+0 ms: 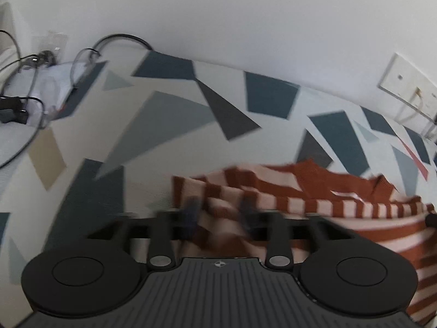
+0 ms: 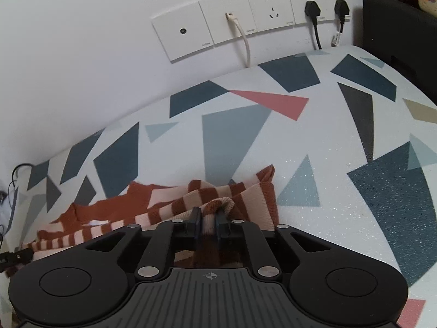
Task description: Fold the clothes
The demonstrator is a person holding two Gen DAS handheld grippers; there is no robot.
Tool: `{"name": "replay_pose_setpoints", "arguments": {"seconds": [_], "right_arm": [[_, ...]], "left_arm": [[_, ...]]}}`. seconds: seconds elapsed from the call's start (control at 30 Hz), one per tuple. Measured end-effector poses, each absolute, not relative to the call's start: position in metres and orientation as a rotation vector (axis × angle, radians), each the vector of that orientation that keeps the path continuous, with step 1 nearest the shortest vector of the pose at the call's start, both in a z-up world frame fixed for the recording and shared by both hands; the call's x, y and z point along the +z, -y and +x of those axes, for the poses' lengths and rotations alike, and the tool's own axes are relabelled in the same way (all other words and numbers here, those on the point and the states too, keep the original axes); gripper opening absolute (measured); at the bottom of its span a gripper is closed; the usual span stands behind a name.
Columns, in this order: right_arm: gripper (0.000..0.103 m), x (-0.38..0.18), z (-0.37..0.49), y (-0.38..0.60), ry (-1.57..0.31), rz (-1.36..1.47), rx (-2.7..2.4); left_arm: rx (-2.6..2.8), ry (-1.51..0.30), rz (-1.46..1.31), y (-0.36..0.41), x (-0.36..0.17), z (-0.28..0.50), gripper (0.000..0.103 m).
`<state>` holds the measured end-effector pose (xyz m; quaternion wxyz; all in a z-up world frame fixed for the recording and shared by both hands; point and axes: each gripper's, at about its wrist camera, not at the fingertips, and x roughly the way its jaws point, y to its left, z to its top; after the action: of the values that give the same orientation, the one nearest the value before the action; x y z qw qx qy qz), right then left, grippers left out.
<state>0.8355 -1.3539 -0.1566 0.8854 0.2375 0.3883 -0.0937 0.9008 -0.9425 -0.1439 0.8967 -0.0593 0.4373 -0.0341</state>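
- Left gripper point(image 1: 220, 210) is seen blurred by motion in the left wrist view, its two fingers parted with striped fabric lying between and under them; whether the cloth is actually gripped cannot be told
- Black cables point(image 1: 24, 125) and a small dark adapter are seen at the far left of that view, on the edge of the table beside the white wall
- A tablecloth point(image 1: 169, 114) printed with grey, teal and dark triangles on a pale ground is spread over the table
- A rust-and-cream striped sweater point(image 1: 341, 205) is bunched on the tablecloth, to the right of and beneath the left gripper, with a solid rust part toward the wall
- Right gripper point(image 2: 209, 220) is seen in the right wrist view clenched on a rolled edge of the striped sweater point(image 2: 169, 205), a fold of knit being pinched between the two fingers
- From that pinch the garment is draped leftward across the tablecloth point(image 2: 341, 191) in loose folds
- A row of white wall sockets point(image 2: 251, 19) is mounted above the table, with a white cable point(image 2: 244, 41) and two black plugs point(image 2: 326, 9) inserted
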Motion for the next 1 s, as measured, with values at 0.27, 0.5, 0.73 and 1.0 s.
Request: {"name": "replay_pose_setpoints", "arguments": {"seconds": [0.27,0.5,0.73,1.0], "right_arm": [[0.075,-0.121,0.796,1.341,-0.654,0.436,-0.206],[0.074,-0.129,0.771,1.29,-0.748,0.159,-0.084],[0.071,-0.16,0.794,1.261,-0.843,-0.03,-0.021],[0.07,-0.16,0.859,1.281,-0.816,-0.09,0.009]], "left_arm": [[-0.149,-0.748,-0.143,0.915,-0.098,0.852,0.079],[-0.38,-0.808,0.155,0.963,-0.111,0.789,0.076],[-0.354,-0.902,0.17,0.99,-0.152,0.813,0.076],[-0.232,-0.802,0.081,0.99,-0.144,0.888,0.076]]}}
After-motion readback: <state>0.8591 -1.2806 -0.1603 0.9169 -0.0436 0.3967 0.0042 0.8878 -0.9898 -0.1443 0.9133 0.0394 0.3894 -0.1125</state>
